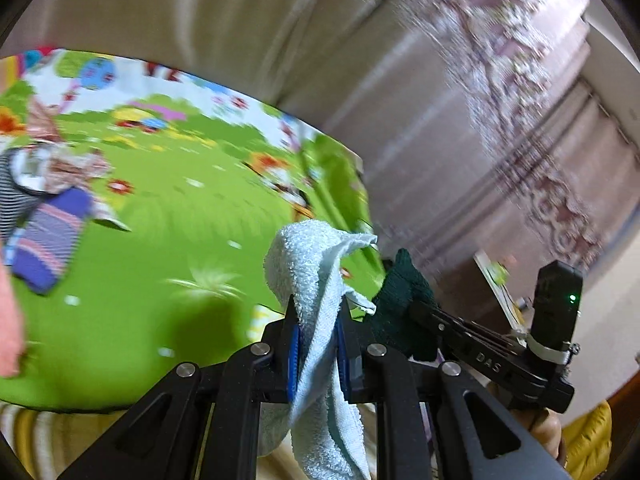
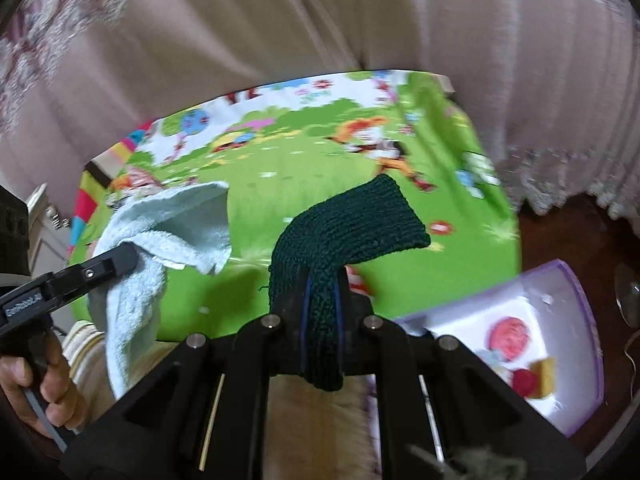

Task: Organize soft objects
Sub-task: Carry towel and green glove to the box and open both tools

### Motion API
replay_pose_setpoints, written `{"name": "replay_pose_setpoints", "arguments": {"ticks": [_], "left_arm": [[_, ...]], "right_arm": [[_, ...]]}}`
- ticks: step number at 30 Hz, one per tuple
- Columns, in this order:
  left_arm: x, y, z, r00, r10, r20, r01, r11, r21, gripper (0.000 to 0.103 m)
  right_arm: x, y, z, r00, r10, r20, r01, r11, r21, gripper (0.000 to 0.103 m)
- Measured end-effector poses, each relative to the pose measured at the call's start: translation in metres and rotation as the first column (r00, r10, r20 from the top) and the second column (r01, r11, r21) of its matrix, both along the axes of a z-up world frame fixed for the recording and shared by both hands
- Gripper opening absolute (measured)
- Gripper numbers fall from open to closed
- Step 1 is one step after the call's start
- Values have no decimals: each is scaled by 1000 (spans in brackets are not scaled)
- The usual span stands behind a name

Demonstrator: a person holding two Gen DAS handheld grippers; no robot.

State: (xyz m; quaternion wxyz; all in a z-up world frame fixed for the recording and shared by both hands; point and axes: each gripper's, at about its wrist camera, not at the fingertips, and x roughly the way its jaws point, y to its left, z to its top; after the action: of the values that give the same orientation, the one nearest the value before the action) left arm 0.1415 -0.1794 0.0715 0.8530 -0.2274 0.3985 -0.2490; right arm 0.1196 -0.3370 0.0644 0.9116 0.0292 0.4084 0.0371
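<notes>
Above the play mat: both grippers hang over a bright green cartoon-print mat, each carrying one soft item clear of it.

Left gripper: the left gripper has its fingers pressed together on a pale blue towel, pinched near a fold so that one end flops over the top and the rest trails down below the fingers.

Right gripper: the right gripper has its fingers clamped on a dark green knitted piece, which arches up out of the grip and also droops behind it.

Why held so: gripping each cloth near its middle looks like a way to keep both ends off the mat while carrying; I judge both are in transit, as the backgrounds are streaked with blur.

Likely destination: a white tray with a purple rim sits off the mat's right edge and holds round red and yellow soft things; it may be a sorting spot, though I cannot tell if it is meant for cloth.

Remaining pile: striped and patterned fabrics lie heaped at the mat's far left, apparently unsorted.

Backdrop: a beige curtain hangs behind the mat.

Person: a hand grips the left gripper's handle.
</notes>
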Motion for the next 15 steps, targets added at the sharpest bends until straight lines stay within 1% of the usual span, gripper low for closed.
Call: {"name": "replay_pose_setpoints", "arguments": {"ticks": [3, 6, 7, 10, 15], "left_arm": [[1, -35, -1, 997, -77, -17, 77, 997, 0, 16], [0, -68, -4, 989, -144, -34, 145, 989, 11, 16], [0, -80, -7, 985, -169, -45, 170, 985, 10, 16], [0, -108, -14, 972, -222, -82, 224, 974, 16, 16], [1, -145, -24, 952, -282, -120, 287, 958, 26, 16]], "right_arm": [[-11, -30, 1, 998, -65, -3, 65, 998, -11, 13], [-22, -57, 0, 991, -132, 0, 132, 989, -62, 13], [-25, -65, -1, 988, -151, -3, 151, 987, -63, 13], [-32, -89, -6, 977, -214, -10, 213, 974, -73, 13], [-40, -123, -13, 958, -285, -28, 283, 957, -72, 13]]}}
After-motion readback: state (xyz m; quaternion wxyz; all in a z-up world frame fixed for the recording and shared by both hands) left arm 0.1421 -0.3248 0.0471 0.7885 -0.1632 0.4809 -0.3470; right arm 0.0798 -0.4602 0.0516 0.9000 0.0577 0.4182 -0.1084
